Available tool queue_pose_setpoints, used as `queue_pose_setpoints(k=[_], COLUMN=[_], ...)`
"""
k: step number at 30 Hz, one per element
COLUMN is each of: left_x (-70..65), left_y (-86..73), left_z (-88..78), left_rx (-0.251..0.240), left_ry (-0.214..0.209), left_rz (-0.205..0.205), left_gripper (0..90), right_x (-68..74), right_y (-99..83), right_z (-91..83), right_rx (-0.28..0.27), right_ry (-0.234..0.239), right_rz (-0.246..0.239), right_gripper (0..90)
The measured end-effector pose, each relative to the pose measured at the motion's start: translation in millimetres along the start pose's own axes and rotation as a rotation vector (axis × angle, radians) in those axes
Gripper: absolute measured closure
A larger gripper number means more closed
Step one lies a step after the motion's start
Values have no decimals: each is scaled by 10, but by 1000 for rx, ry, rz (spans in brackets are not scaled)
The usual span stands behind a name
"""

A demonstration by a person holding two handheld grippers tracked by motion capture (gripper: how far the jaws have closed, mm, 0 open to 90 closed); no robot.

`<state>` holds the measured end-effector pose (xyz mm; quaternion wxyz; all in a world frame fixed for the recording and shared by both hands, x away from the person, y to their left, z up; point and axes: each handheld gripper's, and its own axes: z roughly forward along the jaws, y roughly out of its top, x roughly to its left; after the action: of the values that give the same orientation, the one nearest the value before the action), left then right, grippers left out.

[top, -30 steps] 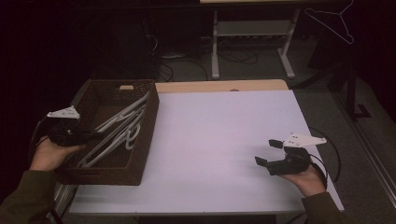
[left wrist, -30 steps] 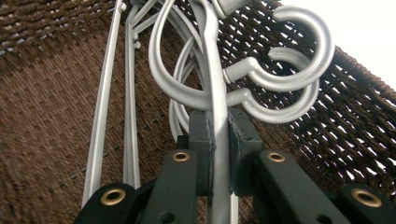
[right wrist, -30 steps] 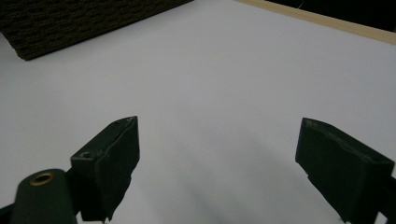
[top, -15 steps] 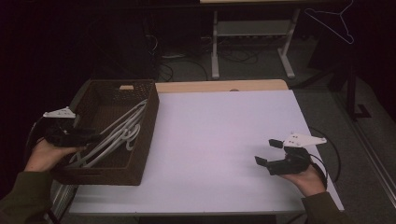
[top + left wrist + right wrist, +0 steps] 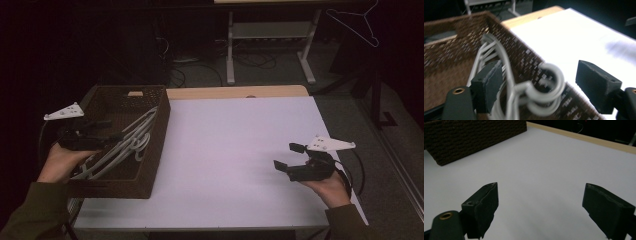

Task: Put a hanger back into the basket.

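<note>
Tabletop (image 5: 240,150) comes first, bare white across its middle, with the brown woven basket (image 5: 150,150) at its left edge and the bundle of white hangers (image 5: 125,145) lying inside, hooks toward the near-left corner. My left gripper (image 5: 544,85) has just been opening and stands spread with the hooks between its jaws, unpressed, so I judge the hangers freshly released or about to be re-gripped. My right gripper (image 5: 539,205) waits spread above the near-right corner; next calls for closing squarely on one hook.
</note>
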<state>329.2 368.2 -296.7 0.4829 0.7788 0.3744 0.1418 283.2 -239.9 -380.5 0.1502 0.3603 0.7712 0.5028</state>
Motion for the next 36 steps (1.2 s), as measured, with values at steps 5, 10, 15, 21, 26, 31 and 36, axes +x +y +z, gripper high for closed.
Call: queue_pose_setpoints(k=[5,10,15,21,26,31,36], left_x=[-236,-399,-583,-748,-843,-909,-956], left_y=[95,119,113,69,30,-11,-40], left_z=[133,253,407,582,682,724,789], left_rx=[-90,-118,-139,-167,-189,-240,-252], left_ry=[-44,-82,-115,-134,-145,-142,-145], left_rz=[19,33,53,68,82,83,78], left_gripper=[190,165,140,120,86,23,11], right_x=[27,49,71,88,96,102,97], right_y=[122,200,269,337,392,455,479], right_z=[-25,-26,-19,-5,9,8,8], right_rx=[-60,-101,-138,-172,-201,-220,-232], right_ry=[12,18,19,8,8,17,24], right_rz=[4,6,15,15,4,10,10], right_gripper=[111,94,78,34,17,7,2])
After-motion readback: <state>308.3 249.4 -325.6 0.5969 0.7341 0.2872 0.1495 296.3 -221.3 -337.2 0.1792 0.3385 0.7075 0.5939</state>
